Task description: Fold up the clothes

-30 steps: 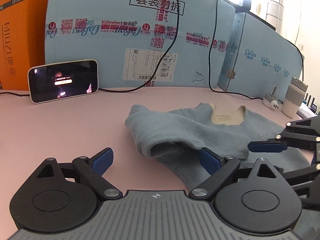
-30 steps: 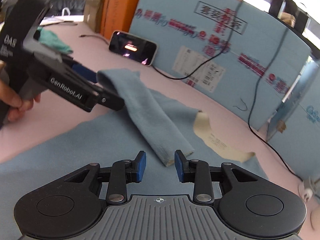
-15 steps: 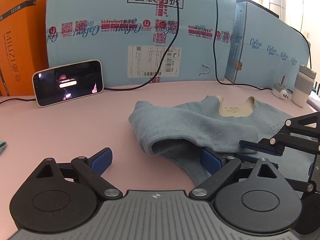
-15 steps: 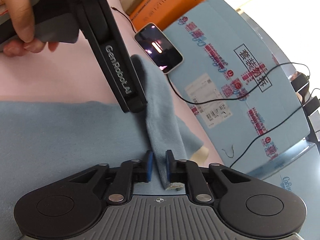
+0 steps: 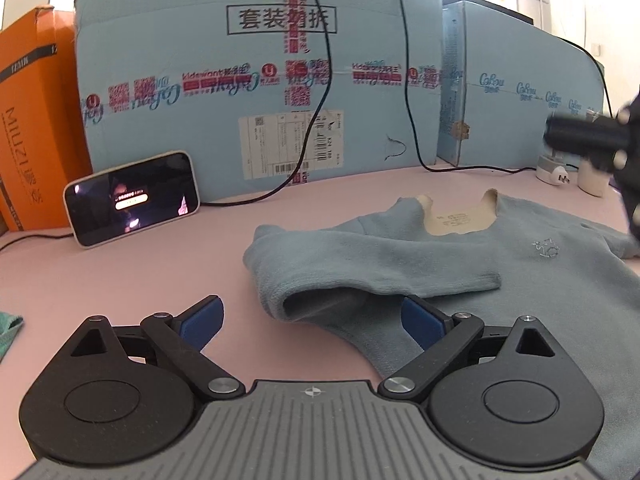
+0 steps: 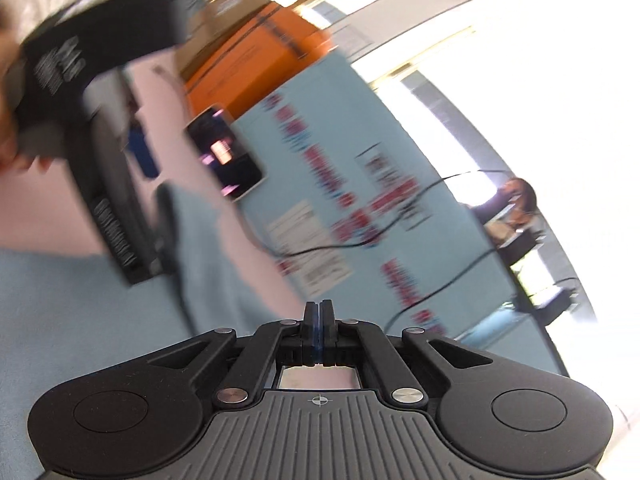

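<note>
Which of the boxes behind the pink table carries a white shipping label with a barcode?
The large light-blue box directly behind the phone. The orange box on its left and the smaller blue box on its right show no such label.

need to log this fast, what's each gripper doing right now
left gripper: open, holding nothing, the folded sleeve lies just ahead of it
right gripper: closed, nothing seen between its fingers

I see a pale pink table (image 5: 120,272) backed by large light-blue printed cardboard boxes (image 5: 256,92), with a tall orange carton (image 5: 28,128) at their left. Black cables (image 5: 320,80) hang down the boxes. Bright daylight floods in from windows (image 6: 540,80) behind.
</note>
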The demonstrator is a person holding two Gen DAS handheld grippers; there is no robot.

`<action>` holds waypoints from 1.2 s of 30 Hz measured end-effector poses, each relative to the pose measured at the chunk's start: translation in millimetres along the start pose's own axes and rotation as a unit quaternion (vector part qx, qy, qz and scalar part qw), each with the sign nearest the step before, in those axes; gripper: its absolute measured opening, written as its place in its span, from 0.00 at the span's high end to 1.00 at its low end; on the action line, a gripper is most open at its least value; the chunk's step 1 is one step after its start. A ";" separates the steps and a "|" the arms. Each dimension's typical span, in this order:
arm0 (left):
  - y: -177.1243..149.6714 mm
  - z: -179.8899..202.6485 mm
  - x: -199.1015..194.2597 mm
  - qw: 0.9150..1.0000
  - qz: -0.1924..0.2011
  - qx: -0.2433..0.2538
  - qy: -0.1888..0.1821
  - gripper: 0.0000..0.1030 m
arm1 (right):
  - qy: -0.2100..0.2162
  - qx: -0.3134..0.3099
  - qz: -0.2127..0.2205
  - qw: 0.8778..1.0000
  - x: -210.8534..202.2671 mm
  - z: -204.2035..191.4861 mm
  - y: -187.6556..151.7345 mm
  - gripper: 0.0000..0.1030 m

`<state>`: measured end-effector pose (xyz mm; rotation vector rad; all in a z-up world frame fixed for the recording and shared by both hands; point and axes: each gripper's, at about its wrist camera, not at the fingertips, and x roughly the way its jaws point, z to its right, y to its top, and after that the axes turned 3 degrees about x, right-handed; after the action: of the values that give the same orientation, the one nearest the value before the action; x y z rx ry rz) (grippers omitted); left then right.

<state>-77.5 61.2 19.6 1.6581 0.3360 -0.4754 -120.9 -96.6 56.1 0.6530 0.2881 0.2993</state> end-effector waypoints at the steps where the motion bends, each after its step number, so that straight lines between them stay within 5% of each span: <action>1: 0.4 0.8 -0.4 1.000 0.000 0.001 0.002 0.07 | -0.005 0.003 0.003 1.000 -3.2 4.6 1.5 1.00; 16: -0.2 -2.6 3.2 1.000 -0.012 -0.009 0.009 0.07 | 0.071 0.000 -0.065 0.995 -2.0 -20.0 -26.8 0.98; 22: -1.0 -6.3 5.6 1.000 -0.019 -0.021 0.001 0.06 | 0.093 -0.034 -0.076 0.992 12.1 -38.1 -26.2 0.77; 36: -2.0 -15.4 11.4 0.998 -0.034 -0.050 -0.022 0.05 | 0.100 -0.064 -0.081 0.990 58.1 -53.2 -13.7 0.77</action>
<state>-66.7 76.0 13.8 1.5402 0.3786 -0.5382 -83.8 -56.8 -2.5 0.4709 0.5068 0.2251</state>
